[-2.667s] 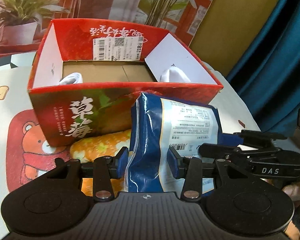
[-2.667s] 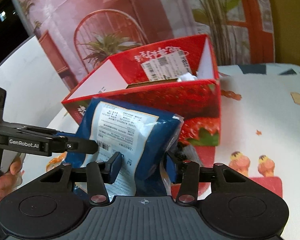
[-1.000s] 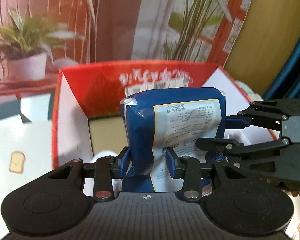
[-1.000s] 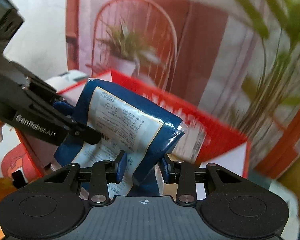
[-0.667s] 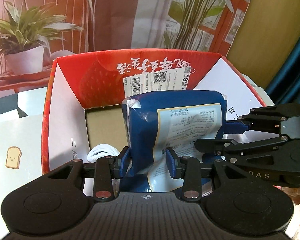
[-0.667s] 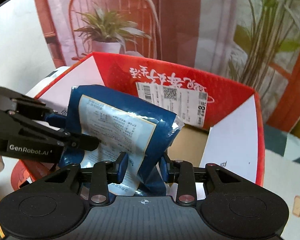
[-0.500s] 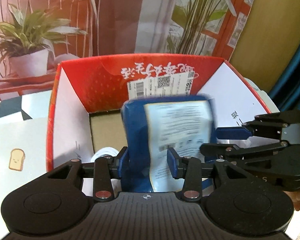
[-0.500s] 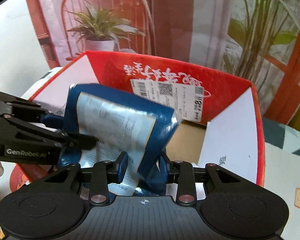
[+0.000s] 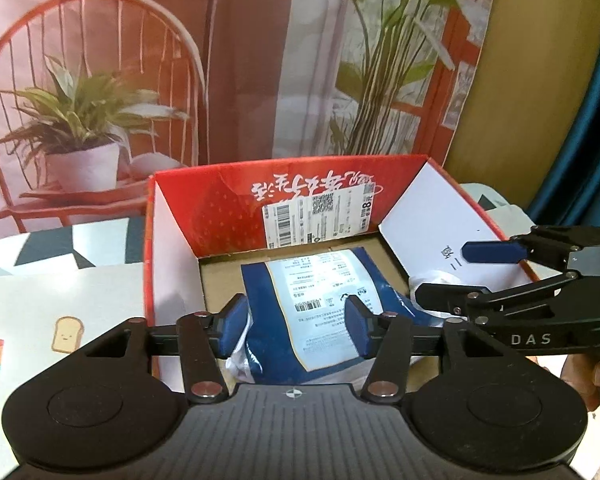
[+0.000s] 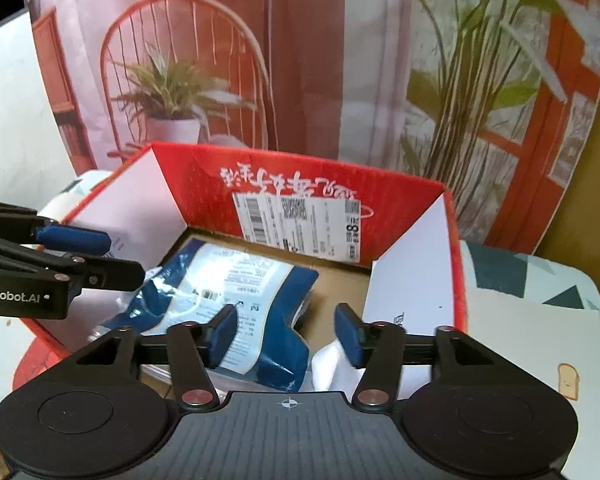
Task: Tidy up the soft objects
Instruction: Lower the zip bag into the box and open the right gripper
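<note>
A blue soft packet with a white label (image 9: 320, 304) lies flat on the cardboard floor of the red strawberry box (image 9: 228, 208); it also shows in the right wrist view (image 10: 236, 292) inside the box (image 10: 204, 184). My left gripper (image 9: 296, 326) is open above the box's near side, its jaws apart over the packet and not touching it. My right gripper (image 10: 286, 332) is open and empty over the box. Each gripper shows in the other's view, the right (image 9: 472, 276) and the left (image 10: 104, 256), with fingers spread.
White soft items lie in the box: one at its right side (image 9: 432, 284) and one under my right gripper (image 10: 332, 364). The box stands on a table with a cartoon-print cloth (image 9: 60, 312). A printed backdrop with a chair and plants stands behind.
Both grippers carried the blue packet up and over the box, then opened. The packet dropped and now lies flat on the box floor.
</note>
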Demonstrator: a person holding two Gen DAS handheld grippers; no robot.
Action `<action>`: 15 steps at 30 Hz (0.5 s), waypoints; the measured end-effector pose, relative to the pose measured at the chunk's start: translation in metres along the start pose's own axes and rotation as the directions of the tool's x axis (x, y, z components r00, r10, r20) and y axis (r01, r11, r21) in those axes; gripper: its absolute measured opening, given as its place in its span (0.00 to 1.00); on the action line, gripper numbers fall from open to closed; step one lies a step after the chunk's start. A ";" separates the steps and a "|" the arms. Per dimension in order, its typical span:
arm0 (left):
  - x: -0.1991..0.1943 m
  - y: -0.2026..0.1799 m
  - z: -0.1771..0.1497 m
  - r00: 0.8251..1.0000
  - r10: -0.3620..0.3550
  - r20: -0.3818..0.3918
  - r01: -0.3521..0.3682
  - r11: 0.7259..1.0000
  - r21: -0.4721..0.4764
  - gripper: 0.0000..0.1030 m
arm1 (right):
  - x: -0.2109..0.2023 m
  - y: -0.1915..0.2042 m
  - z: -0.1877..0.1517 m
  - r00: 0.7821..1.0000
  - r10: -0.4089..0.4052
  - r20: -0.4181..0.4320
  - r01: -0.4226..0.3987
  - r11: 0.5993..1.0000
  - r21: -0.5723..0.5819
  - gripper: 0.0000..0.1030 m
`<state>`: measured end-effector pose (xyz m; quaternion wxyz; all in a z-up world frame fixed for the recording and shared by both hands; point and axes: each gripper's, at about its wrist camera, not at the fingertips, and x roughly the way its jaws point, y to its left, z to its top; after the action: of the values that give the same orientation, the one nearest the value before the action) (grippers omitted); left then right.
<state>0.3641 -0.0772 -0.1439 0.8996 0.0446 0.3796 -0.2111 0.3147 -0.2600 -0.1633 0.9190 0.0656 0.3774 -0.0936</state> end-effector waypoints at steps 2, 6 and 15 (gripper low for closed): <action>-0.011 -0.001 -0.003 1.000 0.002 0.019 -0.002 1.000 0.009 0.69 | -0.009 0.000 -0.001 1.000 -0.003 0.020 0.003 1.000 0.004 0.71; -0.033 -0.001 -0.010 0.998 0.007 0.057 -0.007 1.000 0.005 0.94 | -0.024 0.000 -0.005 0.999 -0.004 0.044 0.003 1.000 0.025 0.94; -0.070 0.002 -0.033 0.996 0.018 0.089 -0.015 0.999 -0.036 1.00 | -0.063 0.004 -0.026 0.993 -0.050 0.106 0.042 0.996 0.073 1.00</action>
<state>0.2993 -0.0434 -0.1182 0.9181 0.0224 0.3421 -0.1988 0.2540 -0.2436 -0.1368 0.9326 0.0844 0.3253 -0.1315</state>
